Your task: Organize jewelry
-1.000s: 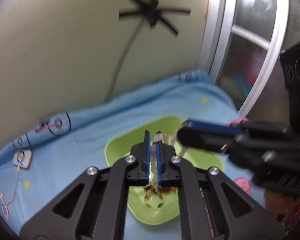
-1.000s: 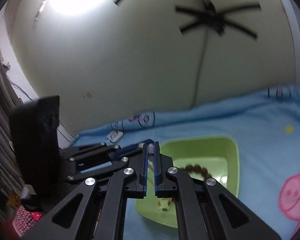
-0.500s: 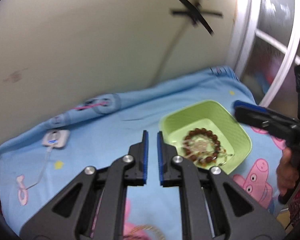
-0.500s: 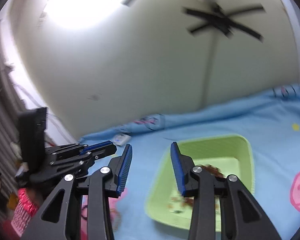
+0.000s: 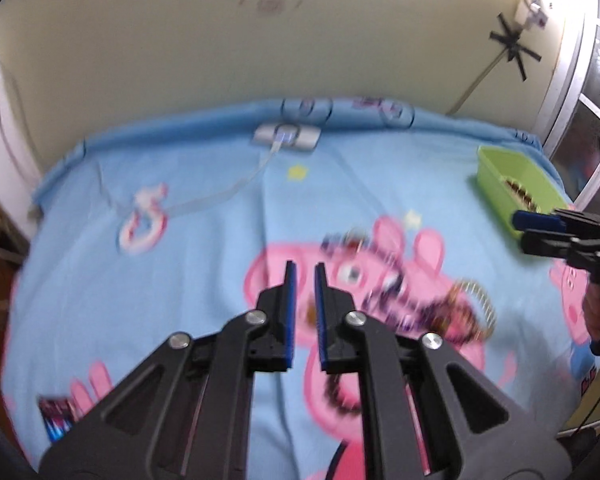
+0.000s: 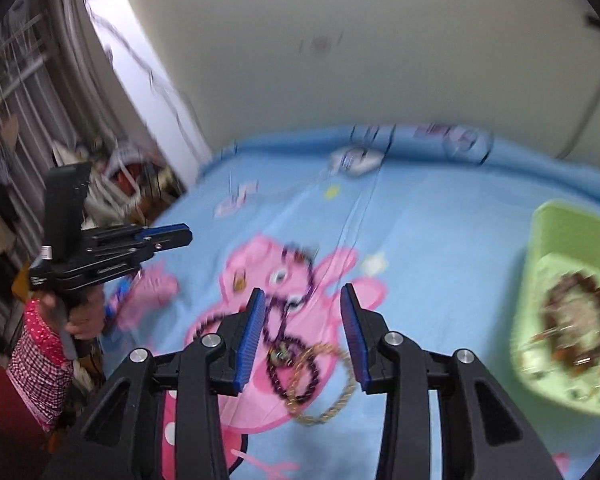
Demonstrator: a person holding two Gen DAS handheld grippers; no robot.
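Both grippers have swung away from the green tray (image 6: 548, 248), which now sits at the far right of the blue cartoon blanket (image 5: 204, 240) with a brown bead bracelet (image 6: 576, 320) and other pieces inside. Right gripper (image 6: 303, 336) hovers with jaws spread wide, empty, over a tangle near the middle of the blanket: a dark purple bead necklace (image 6: 288, 320) looped with a gold chain (image 6: 328, 396). Left gripper (image 5: 304, 312) hovers nearby with jaws nearly together, a narrow gap between them, holding nothing. Likely risk: because the strands overlap, closing on one could drag the other along, or let it slip and drop short of the tray. Motion blur hides finer detail.
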